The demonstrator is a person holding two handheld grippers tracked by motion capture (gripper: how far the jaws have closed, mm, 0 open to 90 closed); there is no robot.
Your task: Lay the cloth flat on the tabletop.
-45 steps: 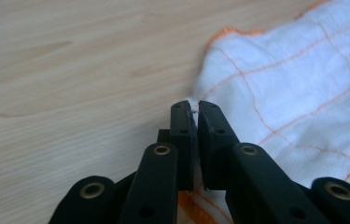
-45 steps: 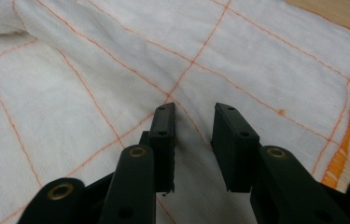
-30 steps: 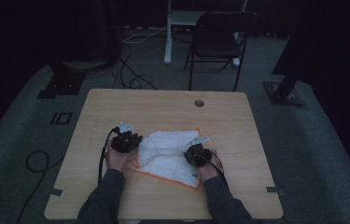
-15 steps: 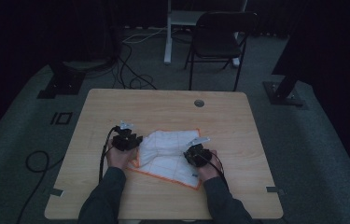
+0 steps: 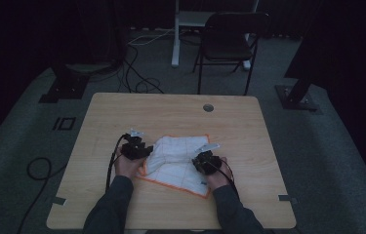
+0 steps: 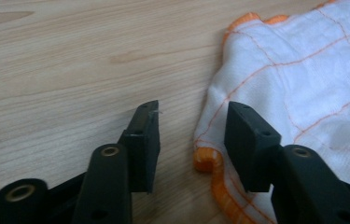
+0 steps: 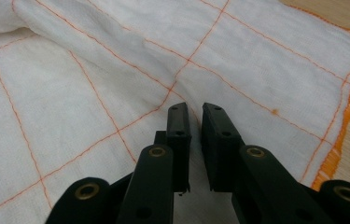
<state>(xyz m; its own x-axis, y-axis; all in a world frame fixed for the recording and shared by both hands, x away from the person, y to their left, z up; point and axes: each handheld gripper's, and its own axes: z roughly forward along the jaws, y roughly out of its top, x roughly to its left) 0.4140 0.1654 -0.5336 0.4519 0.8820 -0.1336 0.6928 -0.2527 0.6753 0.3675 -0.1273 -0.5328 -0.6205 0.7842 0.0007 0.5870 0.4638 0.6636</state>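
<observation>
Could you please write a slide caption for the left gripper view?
Open left gripper straddling the orange-hemmed edge of a white cloth on the wooden table.

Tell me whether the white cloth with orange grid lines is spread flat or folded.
Partly folded: the white cloth with orange grid lines has its left side bunched up and a raised crease across it.

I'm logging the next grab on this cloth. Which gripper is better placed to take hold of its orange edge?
Left, probably. The left gripper stands open with the cloth's orange hem between its jaws. The right gripper sits over the cloth's middle, jaws almost closed, away from any edge.
</observation>
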